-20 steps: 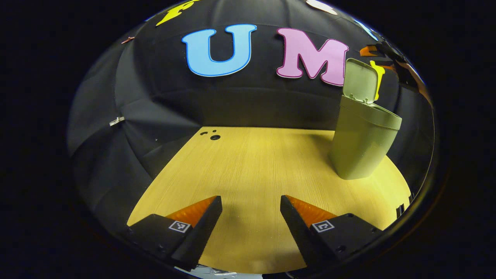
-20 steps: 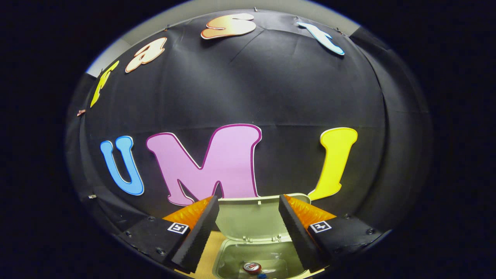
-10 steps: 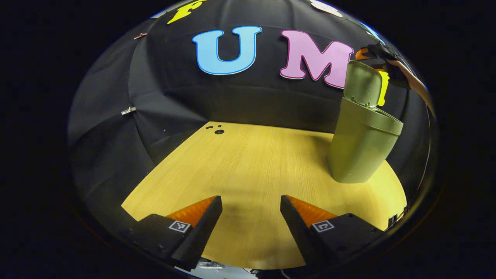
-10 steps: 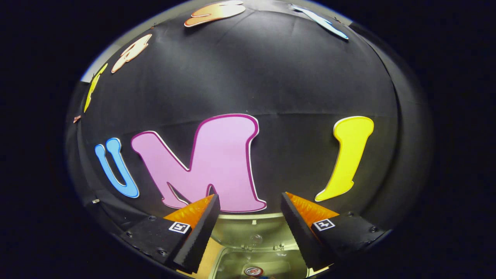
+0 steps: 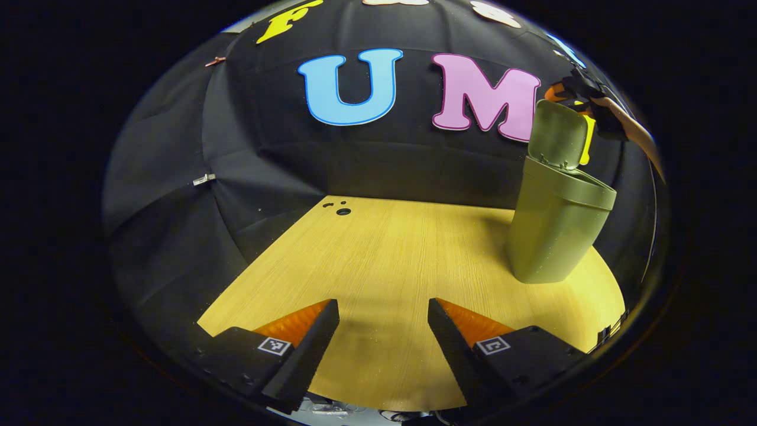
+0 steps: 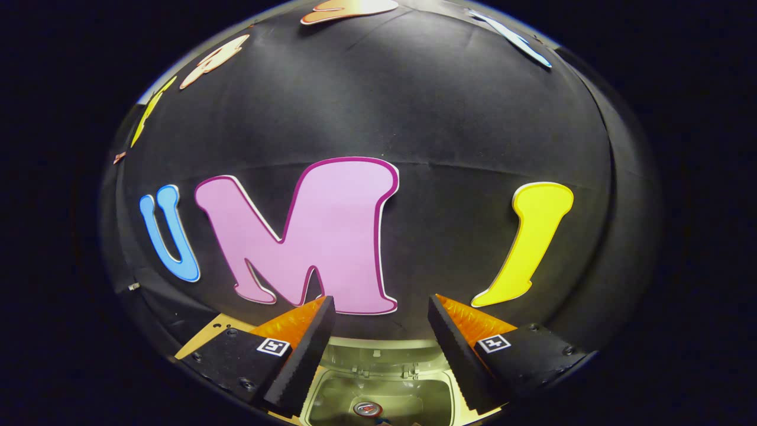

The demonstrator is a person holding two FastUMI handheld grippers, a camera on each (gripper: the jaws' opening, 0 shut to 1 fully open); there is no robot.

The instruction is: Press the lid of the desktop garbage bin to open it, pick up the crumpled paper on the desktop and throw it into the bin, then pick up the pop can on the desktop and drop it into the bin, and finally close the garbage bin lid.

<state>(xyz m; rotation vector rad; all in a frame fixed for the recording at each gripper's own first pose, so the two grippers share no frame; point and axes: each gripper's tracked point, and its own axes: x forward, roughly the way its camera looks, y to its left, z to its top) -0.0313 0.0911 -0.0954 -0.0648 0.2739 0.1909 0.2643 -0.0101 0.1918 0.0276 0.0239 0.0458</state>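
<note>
Standing at right of the left gripper view, green garbage bin (image 5: 556, 225) with lid (image 5: 559, 135) raised, pop can (image 6: 366, 408) seen inside at lower centre of right gripper view, left gripper (image 5: 383, 331) and right gripper (image 6: 381, 331) fingers spread wide, nothing held, wooden desktop (image 5: 384, 260) shown beneath the left gripper.

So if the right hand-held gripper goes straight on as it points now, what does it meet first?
Probably the booth wall: the right hand-held gripper points over the raised bin lid, though depth is unclear.

Bin (image 5: 556, 225) on table (image 5: 402, 260), far right; lid (image 5: 559, 133) raised behind its opening; pop can (image 6: 367, 408) inside bin
</note>
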